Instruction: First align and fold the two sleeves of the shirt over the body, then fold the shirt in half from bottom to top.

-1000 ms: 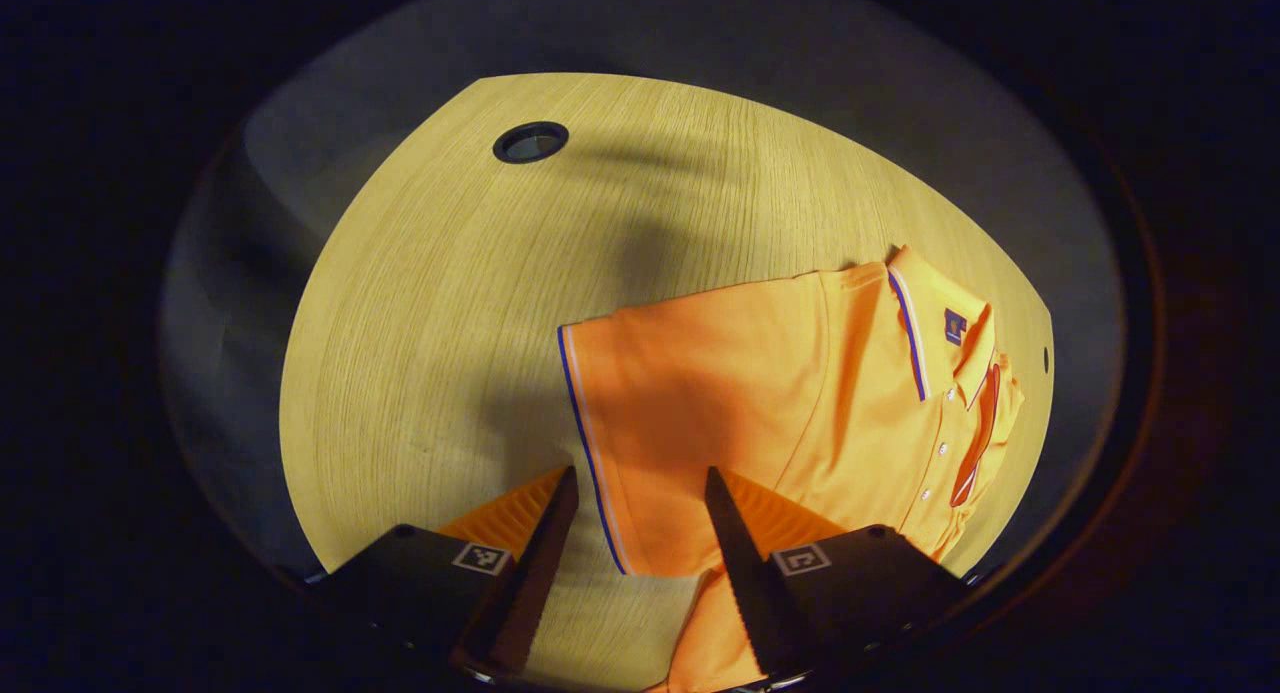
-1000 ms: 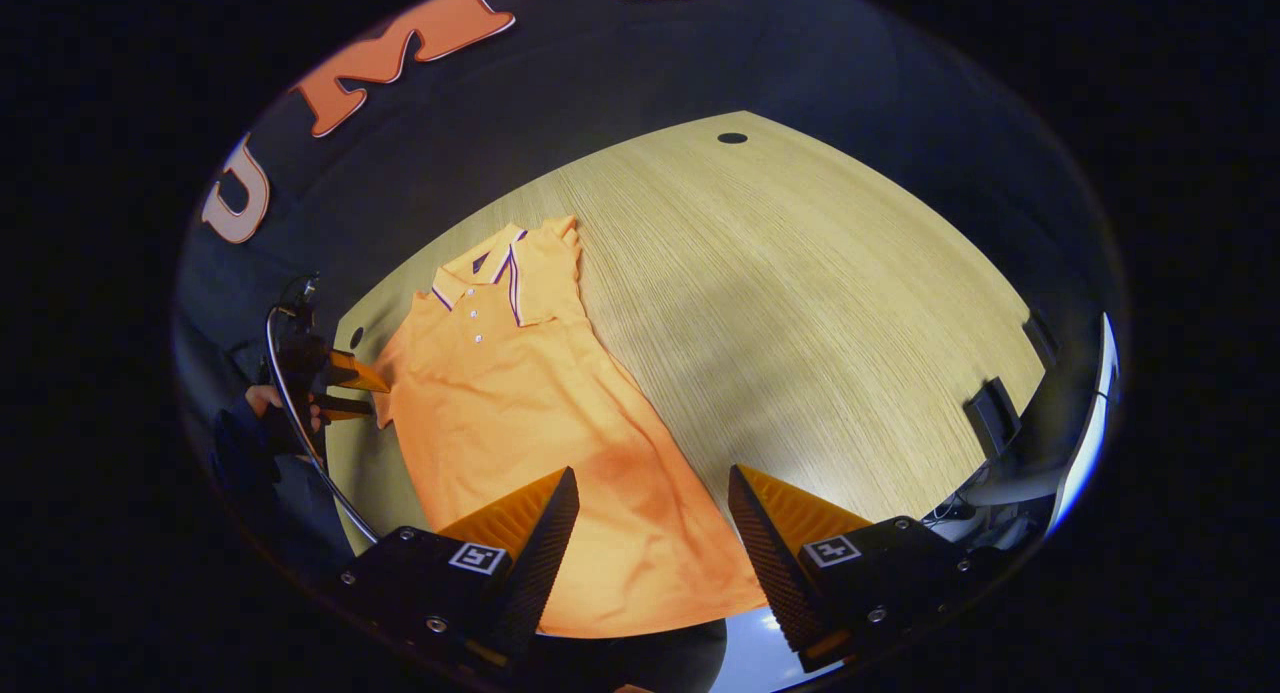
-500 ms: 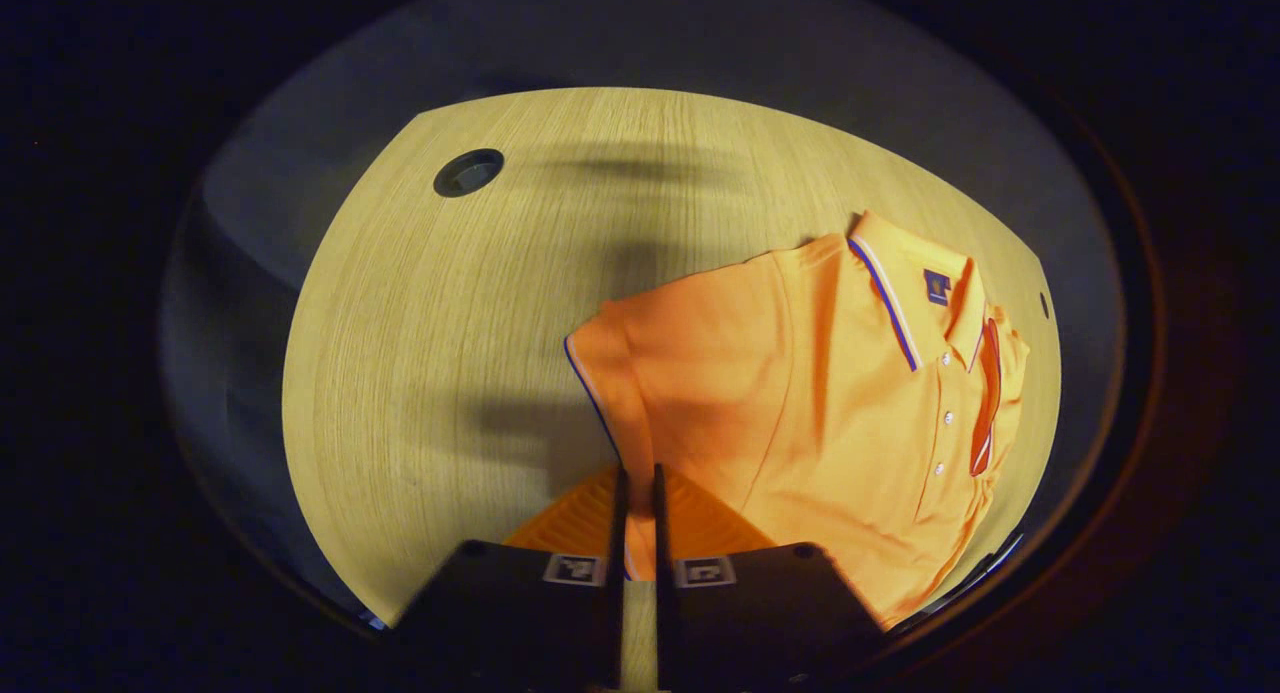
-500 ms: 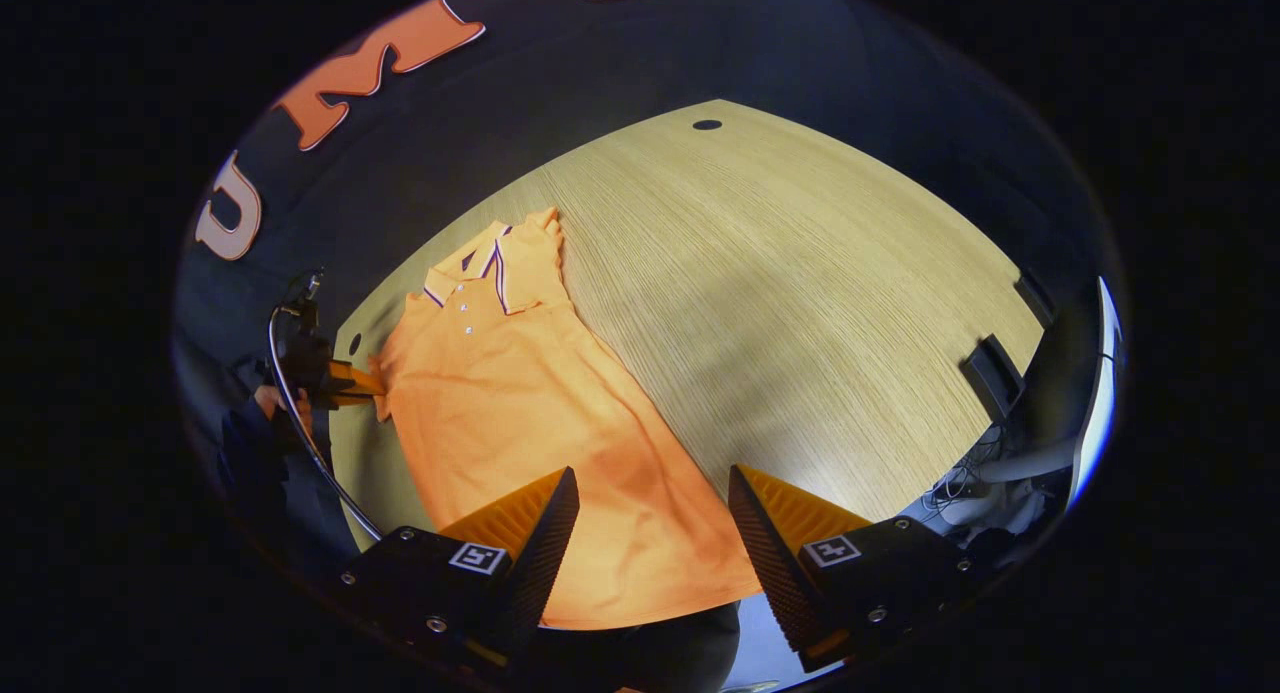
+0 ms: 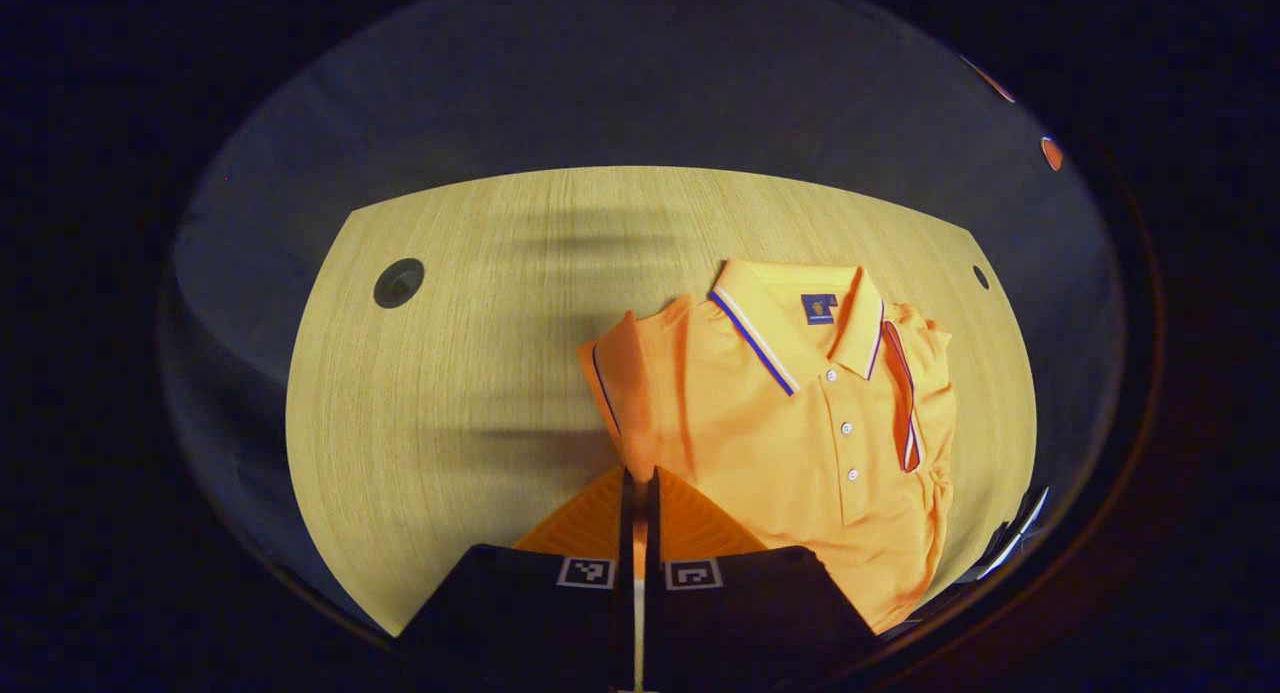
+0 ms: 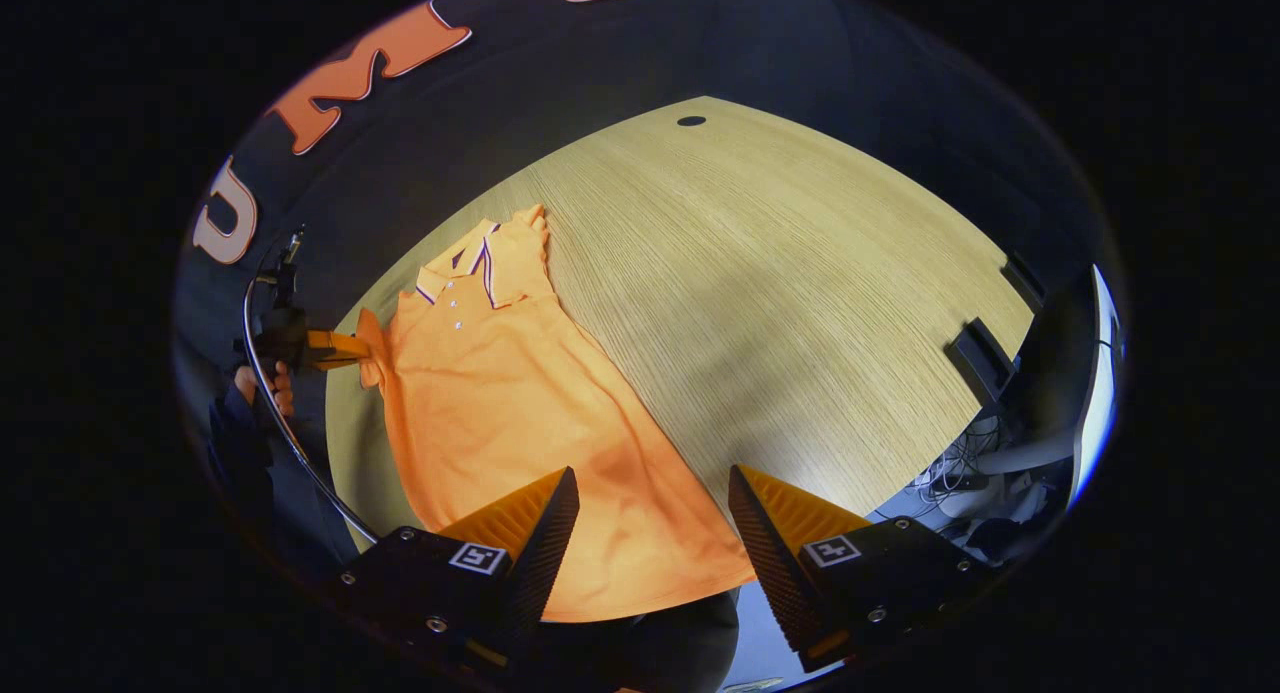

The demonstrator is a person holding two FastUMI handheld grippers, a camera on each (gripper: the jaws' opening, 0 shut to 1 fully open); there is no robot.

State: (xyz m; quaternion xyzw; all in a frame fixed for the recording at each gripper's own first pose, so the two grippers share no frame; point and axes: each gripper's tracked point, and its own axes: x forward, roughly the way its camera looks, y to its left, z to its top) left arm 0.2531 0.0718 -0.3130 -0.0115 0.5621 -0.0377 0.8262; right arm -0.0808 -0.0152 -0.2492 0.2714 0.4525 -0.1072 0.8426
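An orange polo shirt [image 5: 800,443] with a striped collar lies on the wooden table [image 5: 450,393], collar toward the far edge. Its far sleeve [image 5: 915,403] is folded over the body. My left gripper [image 5: 638,478] is shut on the cuff of the near sleeve [image 5: 615,383], lifted off the table. In the right gripper view the shirt [image 6: 520,413] stretches from collar to hem, and the left gripper [image 6: 345,348] pinches the sleeve at its left side, held by a hand [image 6: 262,385]. My right gripper [image 6: 650,488] hangs open above the shirt's lower hem, touching nothing.
A round cable hole [image 5: 399,282] sits in the table at the left, a smaller one [image 5: 981,276] at the far right corner. In the right gripper view a dark clamp [image 6: 982,358] sits on the table's right edge, with cables [image 6: 960,463] below it.
My left gripper closed on the near sleeve's cuff, then lifted it and swung round toward the shirt's body. The right gripper stayed open over the hem, drifting slightly.
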